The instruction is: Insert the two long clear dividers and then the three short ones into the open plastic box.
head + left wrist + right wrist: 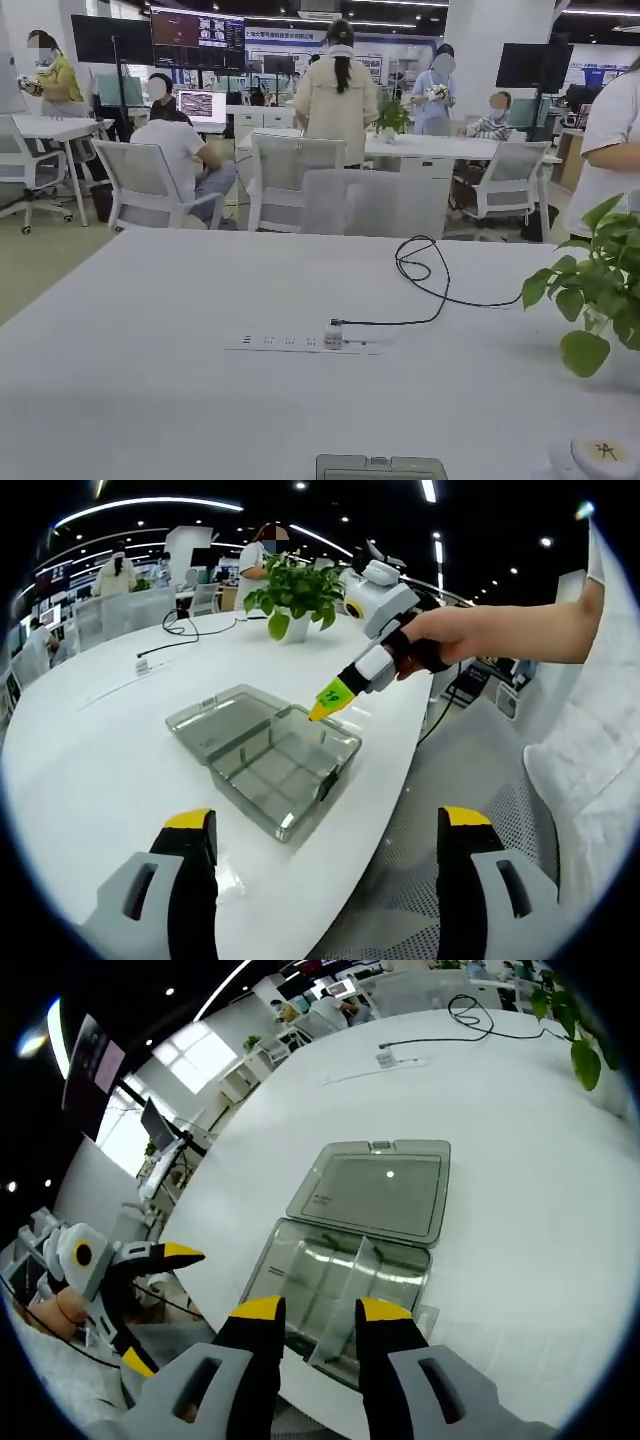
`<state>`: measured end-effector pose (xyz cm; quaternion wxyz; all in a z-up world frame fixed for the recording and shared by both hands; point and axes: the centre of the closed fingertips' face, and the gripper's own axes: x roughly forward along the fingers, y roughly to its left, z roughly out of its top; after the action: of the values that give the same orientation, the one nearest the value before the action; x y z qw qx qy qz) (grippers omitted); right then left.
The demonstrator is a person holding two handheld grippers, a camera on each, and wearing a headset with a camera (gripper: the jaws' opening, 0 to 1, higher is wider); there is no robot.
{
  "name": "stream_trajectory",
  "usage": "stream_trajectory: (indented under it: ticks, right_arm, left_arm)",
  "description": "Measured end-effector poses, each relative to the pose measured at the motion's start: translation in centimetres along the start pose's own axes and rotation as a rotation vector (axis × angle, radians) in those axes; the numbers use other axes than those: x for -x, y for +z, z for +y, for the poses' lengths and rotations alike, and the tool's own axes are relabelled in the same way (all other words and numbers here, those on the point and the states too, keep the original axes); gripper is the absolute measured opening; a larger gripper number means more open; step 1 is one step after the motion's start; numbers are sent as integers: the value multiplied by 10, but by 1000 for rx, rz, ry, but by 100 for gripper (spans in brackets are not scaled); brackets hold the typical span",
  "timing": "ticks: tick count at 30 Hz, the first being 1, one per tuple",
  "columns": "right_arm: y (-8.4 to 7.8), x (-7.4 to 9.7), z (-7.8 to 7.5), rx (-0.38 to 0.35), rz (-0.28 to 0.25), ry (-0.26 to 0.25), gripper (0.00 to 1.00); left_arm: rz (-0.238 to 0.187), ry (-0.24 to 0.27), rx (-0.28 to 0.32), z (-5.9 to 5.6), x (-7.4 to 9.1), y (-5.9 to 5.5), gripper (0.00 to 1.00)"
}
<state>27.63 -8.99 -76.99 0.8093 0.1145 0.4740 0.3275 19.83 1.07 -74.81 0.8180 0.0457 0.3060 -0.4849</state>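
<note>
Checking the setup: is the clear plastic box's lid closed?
No, the lid of the clear plastic box lies folded open on the white table.

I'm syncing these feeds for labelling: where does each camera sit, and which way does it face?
Head view: on the headset, facing forward across the table.
Left gripper view: behind its wide-open jaws, facing the open plastic box, the right gripper and the hand holding it.
Right gripper view: behind its own jaws, looking down into the box; left gripper at left.
Both gripper views share the box.
</note>
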Motion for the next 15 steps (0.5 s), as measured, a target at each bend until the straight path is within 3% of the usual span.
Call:
stream_trajectory:
  ticks: [8,15]
  right_arm:
    - [0,14,6,127,-20,47,41]
    - [-3,31,11,301,-50,99,56]
  left_arm:
    - [-14,53,28,6,3,4,93]
    - [-22,98,60,14,4,2,92]
